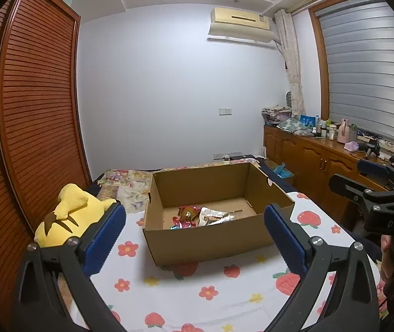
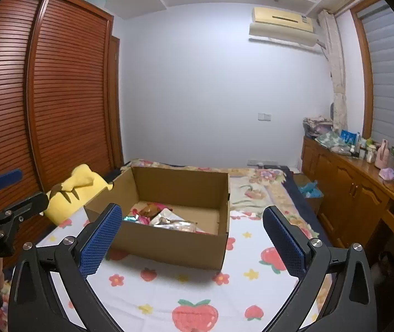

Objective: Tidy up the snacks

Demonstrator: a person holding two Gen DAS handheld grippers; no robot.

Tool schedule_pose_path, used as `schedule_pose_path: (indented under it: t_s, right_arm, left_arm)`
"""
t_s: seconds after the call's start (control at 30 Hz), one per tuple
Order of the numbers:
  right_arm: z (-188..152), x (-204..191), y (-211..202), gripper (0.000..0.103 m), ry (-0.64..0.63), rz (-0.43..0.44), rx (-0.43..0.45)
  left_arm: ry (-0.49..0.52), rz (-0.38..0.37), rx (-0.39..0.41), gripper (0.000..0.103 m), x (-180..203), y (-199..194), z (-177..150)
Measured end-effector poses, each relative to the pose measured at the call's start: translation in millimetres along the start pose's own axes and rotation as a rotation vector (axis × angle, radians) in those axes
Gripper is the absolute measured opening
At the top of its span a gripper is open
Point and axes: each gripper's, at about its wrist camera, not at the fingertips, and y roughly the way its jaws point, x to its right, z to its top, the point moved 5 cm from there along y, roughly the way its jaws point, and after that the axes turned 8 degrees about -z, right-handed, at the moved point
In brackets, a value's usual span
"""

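Note:
An open cardboard box (image 1: pixel 210 238) (image 2: pixel 169 246) stands on a bed sheet printed with strawberries and flowers. Several snack packets (image 1: pixel 197 217) (image 2: pixel 163 217), pink, silver and teal, lie on its floor. My left gripper (image 1: pixel 194 238) is open, held back from the box's near wall, with nothing between its blue pads. My right gripper (image 2: pixel 192 239) is likewise open and empty in front of the box. Each gripper shows at the edge of the other's view: the right one (image 1: pixel 376 193) at right, the left one (image 2: pixel 5 193) at left.
A yellow plush toy (image 1: pixel 69 215) (image 2: pixel 77 191) lies left of the box beside a wooden louvred wardrobe (image 1: pixel 30 110). A wooden cabinet (image 2: pixel 357 191) crowded with bottles and cloths runs along the right wall. A floral quilt (image 2: pixel 255 185) covers the bed behind the box.

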Motion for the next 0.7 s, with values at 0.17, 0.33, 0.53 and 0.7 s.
schedule_pose_path:
  t_s: [0.17, 0.33, 0.53, 0.7]
  right_arm:
    - [-8.4, 2.2, -5.5, 0.103, 0.009, -0.010, -0.003]
    - [-17.9, 4.9, -10.8, 0.103, 0.026, -0.013, -0.009]
    - [-26.6, 7.5, -13.5, 0.103, 0.034, -0.027, -0.008]
    - [-35.6, 8.0, -14.8, 0.103, 0.037, -0.031, -0.016]
  left_arm:
    - [-0.001, 0.001, -0.011, 0.101, 3.7, -3.1, -6.9]
    - [-0.006, 0.004, -0.027, 0.101, 4.2, -5.2, -18.0]
    - [-0.022, 0.013, -0.044, 0.101, 1.9, -4.5, -31.6]
    - [-0.019, 0.030, -0.056, 0.101, -1.8, -5.3, -43.6]
